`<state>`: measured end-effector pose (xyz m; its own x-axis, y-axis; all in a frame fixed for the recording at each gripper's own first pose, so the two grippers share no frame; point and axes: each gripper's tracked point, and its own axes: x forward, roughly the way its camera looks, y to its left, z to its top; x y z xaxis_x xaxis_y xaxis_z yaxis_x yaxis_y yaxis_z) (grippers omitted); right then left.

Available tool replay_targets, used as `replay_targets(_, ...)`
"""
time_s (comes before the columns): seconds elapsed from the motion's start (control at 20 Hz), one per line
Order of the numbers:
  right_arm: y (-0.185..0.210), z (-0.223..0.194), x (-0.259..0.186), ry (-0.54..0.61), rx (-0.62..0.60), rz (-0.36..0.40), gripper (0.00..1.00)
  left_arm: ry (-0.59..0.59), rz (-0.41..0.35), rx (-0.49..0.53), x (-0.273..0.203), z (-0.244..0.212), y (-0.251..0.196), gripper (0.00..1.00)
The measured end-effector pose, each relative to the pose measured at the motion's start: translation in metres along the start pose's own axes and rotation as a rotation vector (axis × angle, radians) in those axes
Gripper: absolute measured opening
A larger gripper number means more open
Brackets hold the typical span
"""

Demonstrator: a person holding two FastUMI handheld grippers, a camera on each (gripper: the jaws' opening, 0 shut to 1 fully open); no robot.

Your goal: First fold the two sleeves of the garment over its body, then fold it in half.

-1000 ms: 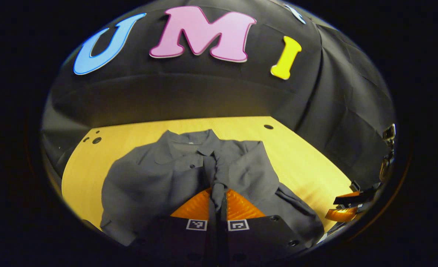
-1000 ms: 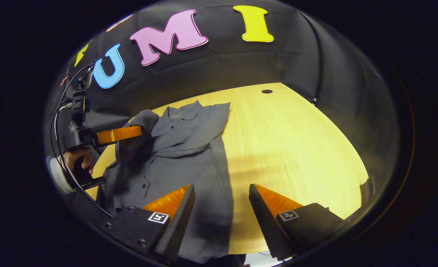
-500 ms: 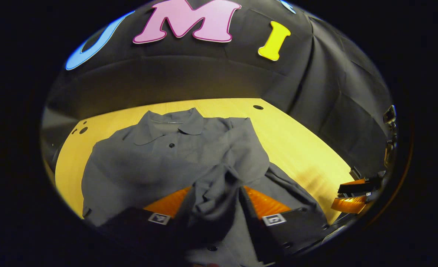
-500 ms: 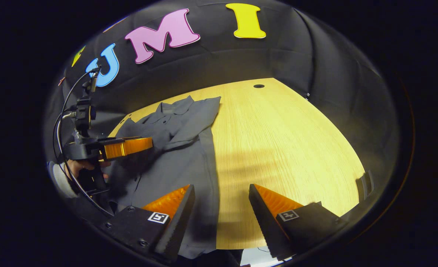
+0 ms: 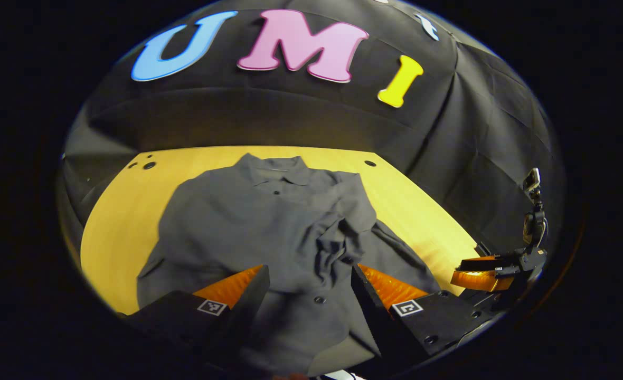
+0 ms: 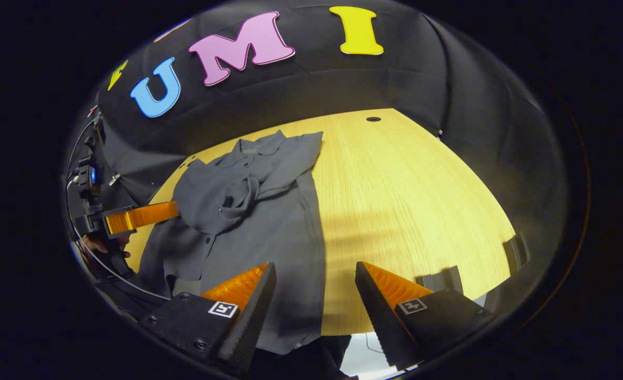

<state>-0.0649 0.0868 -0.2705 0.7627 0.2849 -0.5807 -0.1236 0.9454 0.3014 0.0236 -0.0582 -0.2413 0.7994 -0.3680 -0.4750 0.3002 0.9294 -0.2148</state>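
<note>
With both sleeves lying across the chest, first stage judged done; fold in half not yet made.

Left gripper view: grey shirt (image 5: 269, 232) spread flat on pale wood-grain table (image 5: 121, 211), collar toward the far wall, hem nearest the camera. Soft, matte woven cloth, small dark buttons down the placket. One sleeve (image 5: 338, 237) bunched in a wrinkled heap near the middle of the body, not smoothed; likely to need flattening before the halving fold. Left gripper (image 5: 307, 293) low over the lower part of the shirt, fingers wide apart, nothing between them. Off to the side, right gripper (image 5: 480, 277) at the table's edge, clear of the cloth.

Right gripper view: same shirt (image 6: 253, 211) seen from its side, one long edge straight against bare table (image 6: 406, 195), folded sleeve (image 6: 232, 198) forming a rumpled ridge below the collar. Right gripper (image 6: 314, 301) above the hem corner and table edge, fingers spread, holding nothing; ribbed inner faces visible. Left gripper (image 6: 137, 217) hovering beside the shirt's far edge, held by a hand (image 6: 105, 245). Table smooth, with round holes near the far edge.
</note>
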Motion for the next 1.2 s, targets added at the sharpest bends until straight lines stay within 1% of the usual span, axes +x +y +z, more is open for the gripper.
replay_targets(0.1, 0.003, -0.014, -0.009, 0.022, 0.008, -0.003, 0.94, -0.018, 0.016, -0.055, -0.035, -0.008, 0.02, 0.97)
replay_targets(0.15, 0.006, -0.022, -0.015, 0.035, 0.006, -0.003, 0.94, -0.028, 0.029, -0.062, -0.052, -0.012, 0.031, 0.96)
replay_targets(0.25, 0.009, -0.041, -0.024, 0.067, -0.004, -0.008, 0.94, -0.035, 0.062, -0.056, -0.079, -0.025, 0.056, 0.96)
replay_targets(0.45, 0.017, -0.077, -0.037, 0.122, -0.012, -0.023, 0.94, 0.036, 0.133, -0.028, -0.111, -0.073, 0.105, 0.96)
replay_targets(0.65, 0.027, -0.104, -0.04, 0.155, -0.01, -0.034, 0.94, 0.132, 0.157, 0.022, -0.122, -0.124, 0.134, 0.96)
replay_targets(0.9, 0.029, -0.125, -0.033, 0.197, -0.028, -0.034, 0.94, 0.226, 0.152, 0.009, -0.122, -0.165, 0.152, 0.96)
replay_targets(1.0, 0.028, -0.129, -0.024, 0.213, -0.034, -0.032, 0.94, 0.274, 0.155, 0.015, -0.117, -0.178, 0.157, 0.96)
replay_targets(1.05, 0.028, -0.13, -0.018, 0.221, -0.037, -0.03, 0.94, 0.293, 0.166, 0.029, -0.115, -0.182, 0.161, 0.92)
replay_targets(1.1, 0.03, -0.129, -0.012, 0.229, -0.041, -0.024, 0.94, 0.297, 0.174, 0.045, -0.112, -0.18, 0.163, 0.97)
replay_targets(1.2, 0.037, -0.128, -0.001, 0.244, -0.059, -0.01, 0.95, 0.323, 0.196, 0.064, -0.108, -0.182, 0.165, 0.95)
